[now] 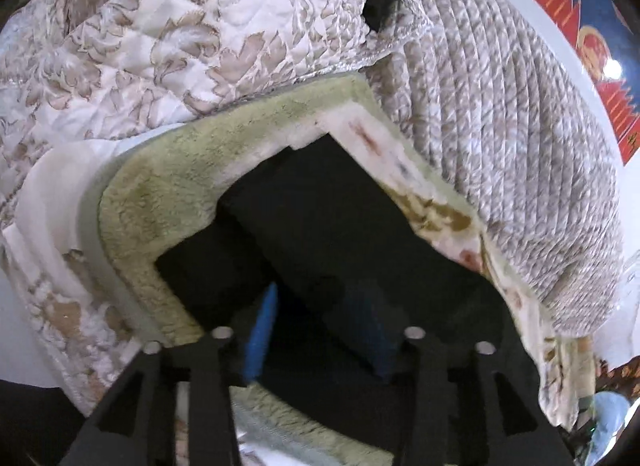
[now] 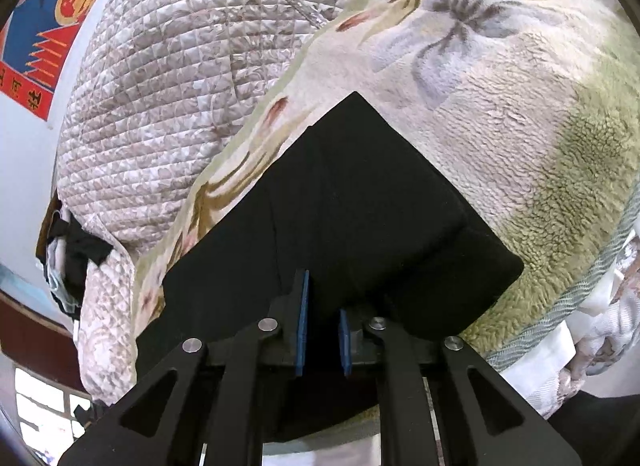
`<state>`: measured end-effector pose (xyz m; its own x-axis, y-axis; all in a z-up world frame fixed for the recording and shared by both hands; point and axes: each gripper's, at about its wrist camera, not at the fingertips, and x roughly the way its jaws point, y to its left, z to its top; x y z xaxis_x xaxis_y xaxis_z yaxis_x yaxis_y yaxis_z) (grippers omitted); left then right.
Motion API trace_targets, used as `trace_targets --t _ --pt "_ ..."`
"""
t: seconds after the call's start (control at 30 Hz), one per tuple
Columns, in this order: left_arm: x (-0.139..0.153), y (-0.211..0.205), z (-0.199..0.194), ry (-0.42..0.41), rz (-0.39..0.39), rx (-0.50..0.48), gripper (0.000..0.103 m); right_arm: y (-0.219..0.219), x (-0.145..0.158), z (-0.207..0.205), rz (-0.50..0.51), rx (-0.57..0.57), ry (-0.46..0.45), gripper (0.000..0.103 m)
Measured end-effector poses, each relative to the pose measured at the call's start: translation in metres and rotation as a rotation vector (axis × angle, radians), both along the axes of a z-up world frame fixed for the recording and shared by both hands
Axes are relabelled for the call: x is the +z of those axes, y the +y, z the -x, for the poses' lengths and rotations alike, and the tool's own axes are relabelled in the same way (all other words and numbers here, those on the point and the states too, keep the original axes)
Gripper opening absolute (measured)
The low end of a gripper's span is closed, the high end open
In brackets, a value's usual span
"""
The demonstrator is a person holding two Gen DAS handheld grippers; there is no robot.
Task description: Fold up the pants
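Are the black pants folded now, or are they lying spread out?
Folded. The black pants form a compact layered rectangle with straight edges on the fleece blanket.

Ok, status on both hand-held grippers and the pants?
Left hand-held gripper open above pants. Right hand-held gripper shut on pants' near edge. Pants folded, flat on fleece blanket. Nothing in the way.

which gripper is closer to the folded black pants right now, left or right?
Right. The right gripper has its pads closed on the near edge of the black pants. The left gripper is open, just over the pants, not gripping.
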<state>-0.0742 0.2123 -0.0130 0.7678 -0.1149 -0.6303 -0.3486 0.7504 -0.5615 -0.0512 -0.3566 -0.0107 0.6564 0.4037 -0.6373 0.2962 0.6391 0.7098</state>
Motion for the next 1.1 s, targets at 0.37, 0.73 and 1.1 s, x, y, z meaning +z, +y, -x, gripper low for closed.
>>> trace_targets --t 0.37,0.73,1.1 --pt "0.008 0.011 -0.017 0.012 -0.110 0.098 0.005 0.004 0.005 -0.003 0.056 -0.005 -0.004 0.012" --pt "0.051 0.008 0.007 -0.043 -0.180 0.041 0.004 0.003 0.033 0.007 0.064 0.014 -0.060 0.005" --pt "0.008 0.020 0.012 0.138 -0.168 0.019 0.004 -0.004 0.015 0.016 0.036 0.009 0.033 0.007"
